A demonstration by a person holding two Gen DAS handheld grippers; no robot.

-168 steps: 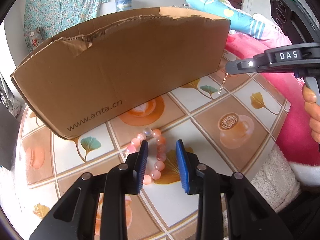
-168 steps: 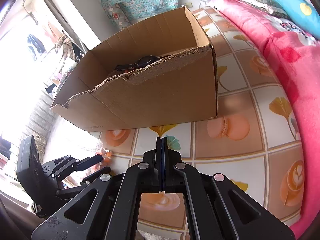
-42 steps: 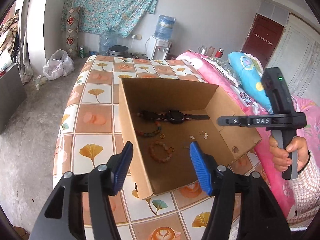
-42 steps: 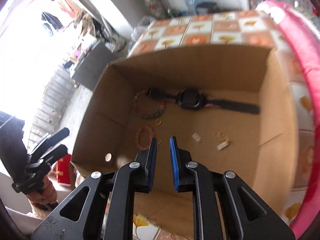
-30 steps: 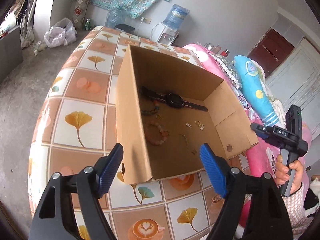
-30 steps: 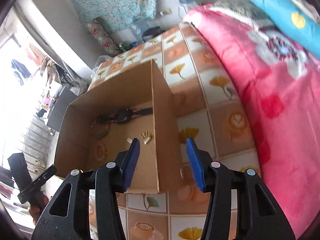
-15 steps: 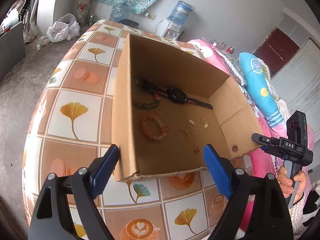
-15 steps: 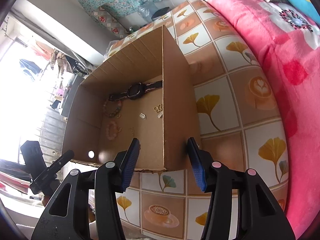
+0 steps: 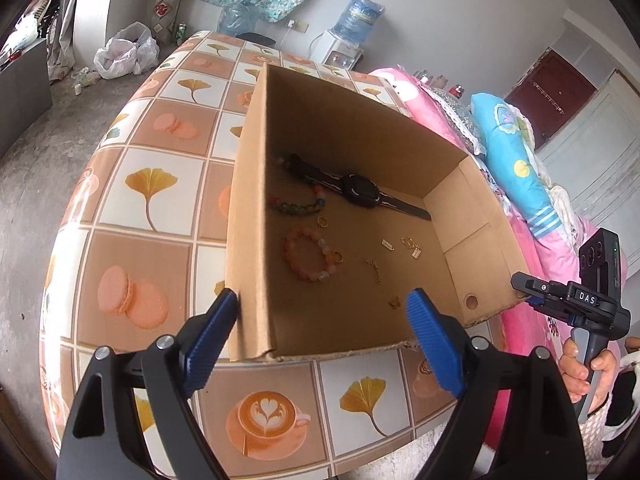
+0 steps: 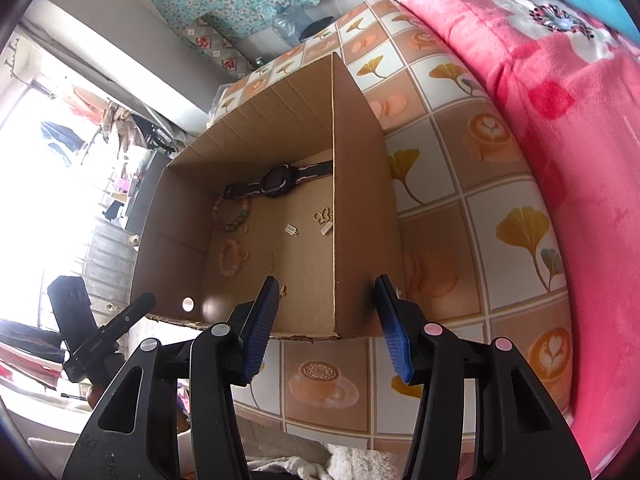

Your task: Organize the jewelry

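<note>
Both my claws gape wide and hold nothing: my left claw (image 9: 322, 336) straddles the cardboard box's (image 9: 248, 216) near-left corner, my right claw (image 10: 327, 320) its right wall. Inside lie a watch (image 9: 358, 192) and pink bead bracelet (image 9: 310, 254), on the desk (image 9: 152, 216).

Box (image 9: 256, 200): sat on table (image 9: 156, 184).
Watch (image 9: 360, 192): in box, toward 12 o'clock.
Bead bracelet (image 9: 312, 256): at 6 o'clock from watch.
Small chain (image 9: 374, 270): at 3 o'clock from bead bracelet.
Bedding (image 10: 560, 120): beside table, at 3 o'clock.
</note>
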